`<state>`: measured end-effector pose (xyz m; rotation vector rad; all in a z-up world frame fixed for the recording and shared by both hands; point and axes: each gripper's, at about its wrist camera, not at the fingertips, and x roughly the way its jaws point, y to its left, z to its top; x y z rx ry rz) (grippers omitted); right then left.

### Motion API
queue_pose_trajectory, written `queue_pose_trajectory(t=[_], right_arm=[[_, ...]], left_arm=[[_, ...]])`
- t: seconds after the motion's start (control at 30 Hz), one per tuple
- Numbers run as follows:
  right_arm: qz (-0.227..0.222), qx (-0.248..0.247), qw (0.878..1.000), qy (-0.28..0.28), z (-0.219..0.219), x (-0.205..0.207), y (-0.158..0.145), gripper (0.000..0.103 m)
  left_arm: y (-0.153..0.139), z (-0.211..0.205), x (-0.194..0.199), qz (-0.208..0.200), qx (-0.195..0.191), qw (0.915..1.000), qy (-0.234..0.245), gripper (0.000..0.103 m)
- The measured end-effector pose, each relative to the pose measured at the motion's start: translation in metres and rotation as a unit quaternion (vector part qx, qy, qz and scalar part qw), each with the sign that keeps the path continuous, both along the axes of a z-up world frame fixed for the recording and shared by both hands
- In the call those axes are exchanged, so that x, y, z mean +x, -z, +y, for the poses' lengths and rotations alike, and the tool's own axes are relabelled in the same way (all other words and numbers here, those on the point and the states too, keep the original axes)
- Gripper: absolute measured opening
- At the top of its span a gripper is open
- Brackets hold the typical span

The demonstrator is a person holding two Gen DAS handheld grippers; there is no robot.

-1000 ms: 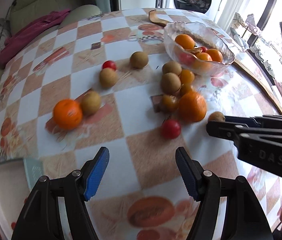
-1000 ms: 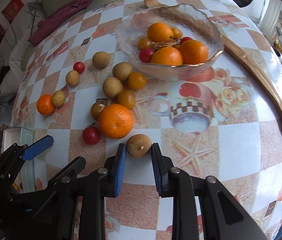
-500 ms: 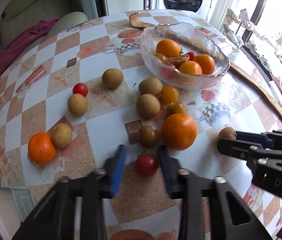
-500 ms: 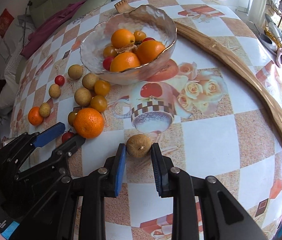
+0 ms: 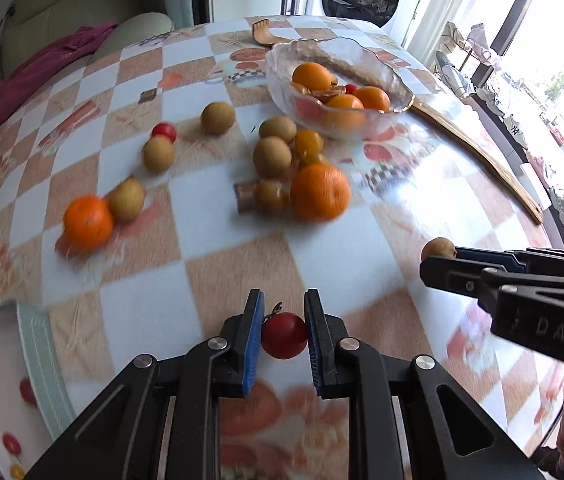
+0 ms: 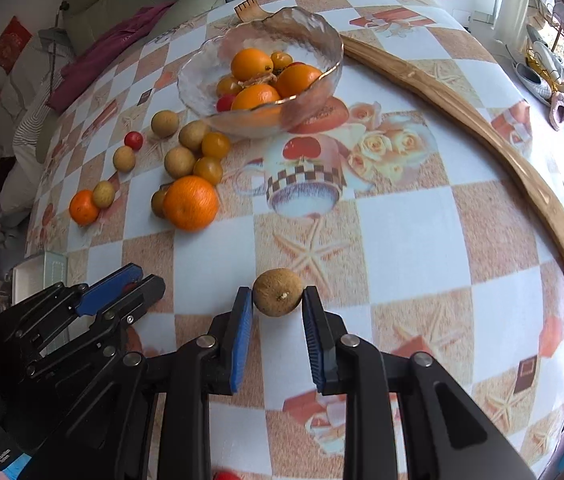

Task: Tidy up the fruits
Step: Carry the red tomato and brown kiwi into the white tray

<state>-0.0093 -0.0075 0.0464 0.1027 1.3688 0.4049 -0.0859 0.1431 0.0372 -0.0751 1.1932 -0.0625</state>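
Left gripper is clamped tight on a small round red cherry tomato, blue pads pressing both sides, stem poking up. Right gripper is pinching a rough brown round longan right at its fingertips. Both fruits sit above the checked orange-and-white tablecloth, and there's plenty of bare cloth around each tool. Farther back, the clear glass bowl carries oranges and small tomatoes; loose fruit clusters just beside it, led by a big orange. A long curved wooden stick runs along the table's far right side. Left view alone picks up a white tray with a pale green rim at the near-left corner, small red fruit inside; the right view catches only its corner behind the left tool.
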Motion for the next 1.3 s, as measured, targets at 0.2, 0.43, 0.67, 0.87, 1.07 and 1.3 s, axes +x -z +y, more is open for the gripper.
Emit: queue_pose_trajectory(t=[0.2,0.43,0.67,0.87,1.07,1.3], right_arm=[[0.009,0.006,1.0,0.007,-0.004,-0.026,-0.006,0.027],[0.022,0.005,1.0,0.0,0.006,-0.051,-0.01,0.027],[0.022,0.005,1.0,-0.021,0.032,-0.067,-0.016,0.028],[0.015,0.01,0.998,-0.057,0.065,-0.072,-0.027,0.028],[0.012,0.017,0.995,-0.097,0.105,-0.08,-0.037,0.028],[0.007,0.025,0.987,-0.158,0.157,-0.099,-0.046,0.028]], left_arm=[[-0.016,0.014,-0.034,-0.004,-0.016,0.9996,-0.024,0.022],[-0.032,0.045,-0.069,-0.007,-0.025,0.9976,-0.065,0.022],[-0.046,0.083,-0.1,-0.014,-0.02,0.9936,-0.11,0.022],[-0.051,0.12,-0.129,-0.01,-0.017,0.9881,-0.152,0.022],[-0.054,0.146,-0.155,-0.009,-0.011,0.983,-0.183,0.022],[-0.056,0.174,-0.189,-0.01,-0.005,0.9738,-0.227,0.022]])
